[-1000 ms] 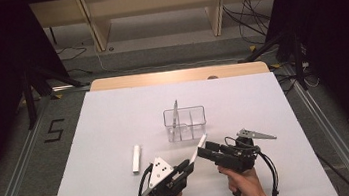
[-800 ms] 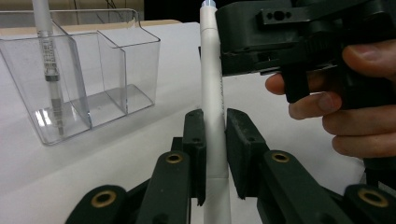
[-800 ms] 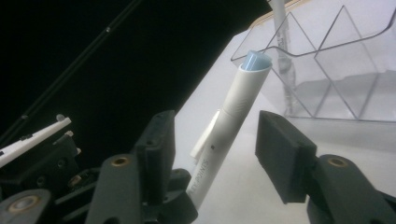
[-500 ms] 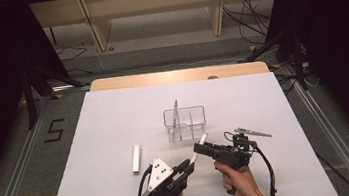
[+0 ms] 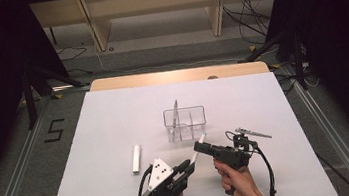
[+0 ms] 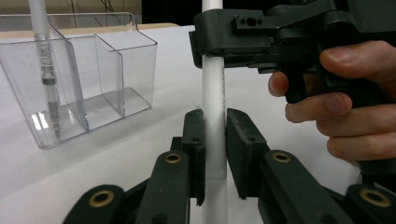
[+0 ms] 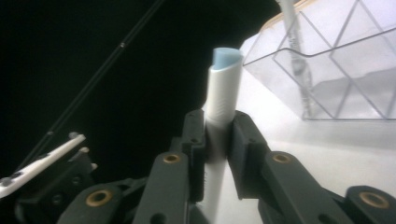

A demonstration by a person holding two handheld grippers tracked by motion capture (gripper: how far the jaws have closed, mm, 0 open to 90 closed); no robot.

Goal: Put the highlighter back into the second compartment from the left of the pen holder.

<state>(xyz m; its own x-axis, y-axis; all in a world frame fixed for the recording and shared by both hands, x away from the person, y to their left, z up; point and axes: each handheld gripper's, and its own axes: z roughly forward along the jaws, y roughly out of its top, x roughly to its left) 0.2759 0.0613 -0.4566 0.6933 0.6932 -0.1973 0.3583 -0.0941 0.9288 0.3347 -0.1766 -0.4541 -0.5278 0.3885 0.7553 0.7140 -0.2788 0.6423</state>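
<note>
Holding one white marker (image 5: 195, 154) between them, both claws sit at the near edge of the table (image 5: 114, 115), in front of the clear organizer (image 5: 185, 123). The left claw (image 5: 185, 166) is clamped on the marker's lower barrel, its pads pressing either side in the left gripper view (image 6: 214, 140). The right claw (image 5: 200, 148) has just been closing and is now clamped on the same marker higher up, nearer the blue-ended tip (image 7: 226, 56).

The marker's long axis runs from the left claw up and away toward the organizer, with the tip just short of its near wall. The right claw is the nearer of the two to the organizer, so it seems better placed to carry the marker on, and the left would have to let go first.

Left of the organizer and nearer the person, a second white marker (image 5: 136, 158) lies flat on the table. Inside the organizer's left compartment a slim pen (image 6: 46, 70) leans upright, while the neighbouring compartments look free.
</note>
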